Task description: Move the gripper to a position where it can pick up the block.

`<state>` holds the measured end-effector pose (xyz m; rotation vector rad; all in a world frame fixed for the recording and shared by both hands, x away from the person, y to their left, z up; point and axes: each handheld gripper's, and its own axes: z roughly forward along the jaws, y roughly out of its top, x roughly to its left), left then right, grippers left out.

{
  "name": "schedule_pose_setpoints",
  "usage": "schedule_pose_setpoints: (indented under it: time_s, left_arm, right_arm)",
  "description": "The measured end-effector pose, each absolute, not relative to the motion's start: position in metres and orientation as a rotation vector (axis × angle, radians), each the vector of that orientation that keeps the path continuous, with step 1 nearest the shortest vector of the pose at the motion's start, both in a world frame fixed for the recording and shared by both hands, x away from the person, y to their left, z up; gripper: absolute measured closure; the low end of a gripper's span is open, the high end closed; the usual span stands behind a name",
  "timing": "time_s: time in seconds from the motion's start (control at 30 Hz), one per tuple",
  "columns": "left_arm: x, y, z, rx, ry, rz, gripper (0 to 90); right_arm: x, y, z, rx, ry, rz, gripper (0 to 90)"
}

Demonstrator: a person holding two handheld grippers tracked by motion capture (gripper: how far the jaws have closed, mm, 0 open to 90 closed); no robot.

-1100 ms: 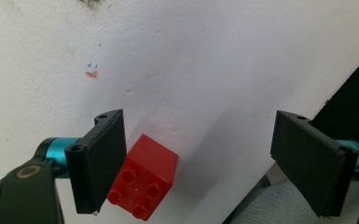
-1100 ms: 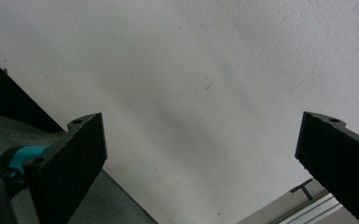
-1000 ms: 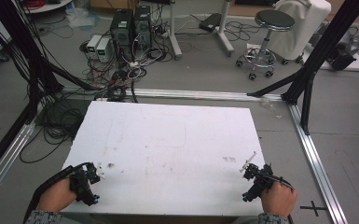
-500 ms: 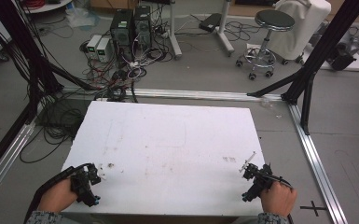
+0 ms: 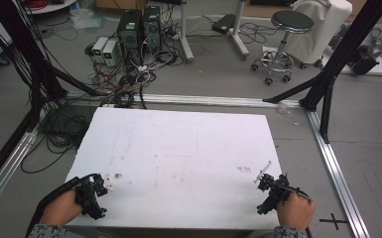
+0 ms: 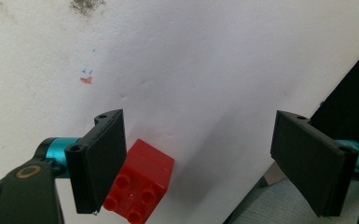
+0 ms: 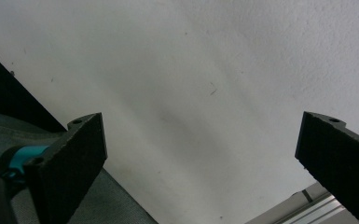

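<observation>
Lying by the left gripper [image 6: 200, 163] (jaws apart): red brick [image 6: 140, 186].

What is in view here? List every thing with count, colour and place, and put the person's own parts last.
table: 1, white, centre of the high view
brick: 1, red, on the table beside one jaw of the left tool
marks: a few, orange and blue, on the table beyond the brick
stool: 1, black seat on chrome legs, floor beyond the table
computers: 2, black, floor at far left
cables: many, black and white, floor near the computers
rails: silver, on the floor around the table
hands: 2, near table edge
left tool: 1, black jaws, open
right tool: 1, black jaws, open
</observation>
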<state>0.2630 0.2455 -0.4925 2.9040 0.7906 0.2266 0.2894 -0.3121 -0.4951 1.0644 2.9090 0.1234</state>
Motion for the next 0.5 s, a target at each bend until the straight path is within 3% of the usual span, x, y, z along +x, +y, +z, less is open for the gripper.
schedule_pose_setpoints:
  time_s: [0.5]
  left_arm:
    - [0.2622, 0.2529, -0.4893, 2.909, 0.709, 0.196, 18.5]
  right_arm:
    - [0.2885, -0.3106, -0.4946, 1.052, 2.916, 0.127, 1.1]
